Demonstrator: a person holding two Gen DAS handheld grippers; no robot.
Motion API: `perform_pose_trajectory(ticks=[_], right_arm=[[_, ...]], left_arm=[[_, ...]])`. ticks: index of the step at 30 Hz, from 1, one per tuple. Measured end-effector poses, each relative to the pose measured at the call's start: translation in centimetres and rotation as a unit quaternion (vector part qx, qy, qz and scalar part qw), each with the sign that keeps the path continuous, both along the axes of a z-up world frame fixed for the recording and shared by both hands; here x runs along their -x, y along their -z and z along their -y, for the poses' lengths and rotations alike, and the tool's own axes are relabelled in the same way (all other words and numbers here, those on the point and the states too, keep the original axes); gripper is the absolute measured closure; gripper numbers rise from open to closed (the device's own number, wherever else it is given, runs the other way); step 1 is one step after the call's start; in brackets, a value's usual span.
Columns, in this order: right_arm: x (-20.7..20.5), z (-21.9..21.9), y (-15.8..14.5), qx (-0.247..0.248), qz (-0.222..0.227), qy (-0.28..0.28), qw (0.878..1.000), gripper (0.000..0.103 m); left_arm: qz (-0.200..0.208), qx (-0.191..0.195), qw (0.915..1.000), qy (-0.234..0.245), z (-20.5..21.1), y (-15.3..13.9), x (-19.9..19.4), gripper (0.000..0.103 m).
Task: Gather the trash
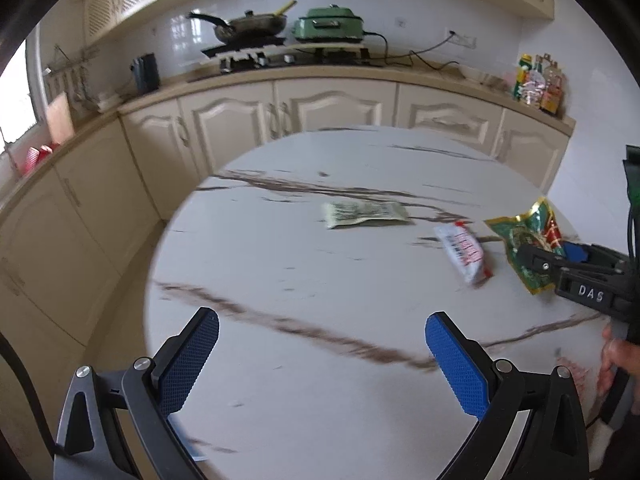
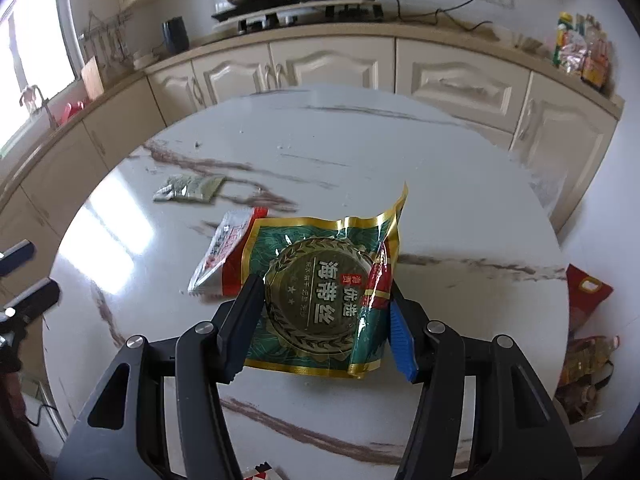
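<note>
The right gripper [image 2: 320, 312] has its jaws closed on a green-and-gold packet [image 2: 320, 292], one finger on each side edge, so the foil buckles and its far corner curls up; the jaws stand about half apart with the packet filling the gap. The packet sits just above or on the round marble table [image 2: 460, 208]; which of the two cannot be told. Just beside it on the left, and partly behind it, lies a red-and-white wrapper [image 2: 224, 256] flat on the table. Farther back and well apart from both lies a pale green sachet [image 2: 188, 188], also flat. The left gripper [image 1: 322, 356] hovers over the near part of the table with its jaws wide apart and nothing between the blue pads [image 1: 456, 368]. A hand [image 1: 612, 360] shows at the right edge of the left view, under the right gripper's handle. Cream cabinets [image 1: 332, 104] run behind the table.
</note>
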State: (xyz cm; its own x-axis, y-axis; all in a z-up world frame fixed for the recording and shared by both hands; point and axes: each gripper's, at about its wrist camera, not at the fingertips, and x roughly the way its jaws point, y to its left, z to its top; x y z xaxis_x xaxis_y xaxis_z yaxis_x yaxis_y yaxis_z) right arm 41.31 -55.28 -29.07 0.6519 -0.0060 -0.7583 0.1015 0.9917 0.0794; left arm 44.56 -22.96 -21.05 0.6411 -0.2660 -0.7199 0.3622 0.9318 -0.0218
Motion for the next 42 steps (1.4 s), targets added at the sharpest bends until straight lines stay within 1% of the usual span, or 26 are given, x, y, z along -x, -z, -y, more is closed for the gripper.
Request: perform_pose_trajectory(ticks=[2, 4, 10, 15, 17, 18, 20, 22, 23, 24, 25, 26, 27, 29, 31, 34, 39, 42], right_arm=[[0.0, 0.4, -0.3, 0.001, 0.003, 0.004, 1.0, 0.048], [0.3, 0.9, -0.5, 0.001, 0.005, 0.011, 1.0, 0.047], [1.3, 3.0, -0.4, -0.004, 0.005, 0.025, 1.0, 0.047], [1.4, 4.5, 0.2, -0.012, 0.004, 0.03, 0.999, 0.047], [1.3, 4.9, 0.4, -0.016, 0.001, 0.029, 0.999, 0.047], [1.2, 5.1, 0.4, -0.019, 0.003, 0.029, 0.999, 0.047], [1.1, 5.3, 0.4, -0.023, 0.004, 0.027, 0.999, 0.047], [1.0, 5.3, 0.3, -0.025, 0.006, 0.022, 0.999, 0.047], [0.9, 5.2, 0.2, -0.026, 0.007, 0.019, 0.999, 0.047], [0.9, 5.0, 0.2, -0.026, 0.009, 0.017, 0.999, 0.047], [0.8, 4.8, 0.2, -0.028, 0.009, 0.014, 0.999, 0.047], [0.7, 4.6, 0.2, -0.029, 0.009, 0.012, 0.999, 0.047], [0.6, 4.4, 0.1, -0.029, 0.012, 0.009, 0.999, 0.047], [0.7, 4.1, -0.1, -0.031, 0.014, 0.005, 0.999, 0.047], [0.7, 3.5, -0.5, -0.029, 0.017, 0.0, 0.999, 0.047], [1.1, 2.5, -1.4, -0.026, 0.023, -0.008, 0.999, 0.047], [1.9, 0.4, -3.1, -0.019, 0.039, -0.022, 0.999, 0.047], [2.1, -2.0, -4.3, -0.017, 0.047, -0.041, 0.998, 0.047]], left_arm=[[-0.018, 0.014, 0.9997, 0.013, 1.3, 0.1, -0.7, 0.001], [-0.04, 0.026, 0.9983, 0.035, 3.5, 0.2, -1.7, 0.001], [-0.069, -0.004, 0.9962, 0.052, 9.1, 1.6, -3.9, 0.001], [-0.095, -0.006, 0.9943, 0.048, 11.7, 2.9, -6.3, 0.001], [-0.103, -0.009, 0.9934, 0.05, 12.5, 3.3, -7.3, 0.003], [-0.097, -0.017, 0.9941, 0.046, 12.8, 3.5, -7.6, 0.006], [-0.088, -0.029, 0.9947, 0.044, 13.5, 3.6, -8.0, 0.016], [-0.071, -0.032, 0.996, 0.044, 13.6, 3.6, -7.9, 0.039], [-0.066, -0.027, 0.9962, 0.049, 13.5, 3.6, -7.9, 0.043], [-0.063, -0.026, 0.9962, 0.054, 13.6, 3.7, -7.7, 0.05], [-0.061, -0.025, 0.9959, 0.061, 13.6, 3.8, -7.6, 0.065], [-0.059, -0.021, 0.9956, 0.07, 13.5, 3.8, -7.5, 0.075], [-0.059, -0.02, 0.9954, 0.073, 13.2, 3.8, -7.4, 0.079], [-0.06, -0.014, 0.9948, 0.081, 12.9, 4.0, -7.5, 0.083], [-0.064, 0.002, 0.9945, 0.083, 11.8, 4.0, -7.6, 0.087], [-0.068, 0.023, 0.9941, 0.082, 10.2, 3.9, -7.4, 0.089], [-0.052, 0.065, 0.9936, 0.077, 6.0, 1.3, -5.7, 0.089], [-0.032, 0.075, 0.9938, 0.076, 3.0, -0.7, -4.0, 0.089]])
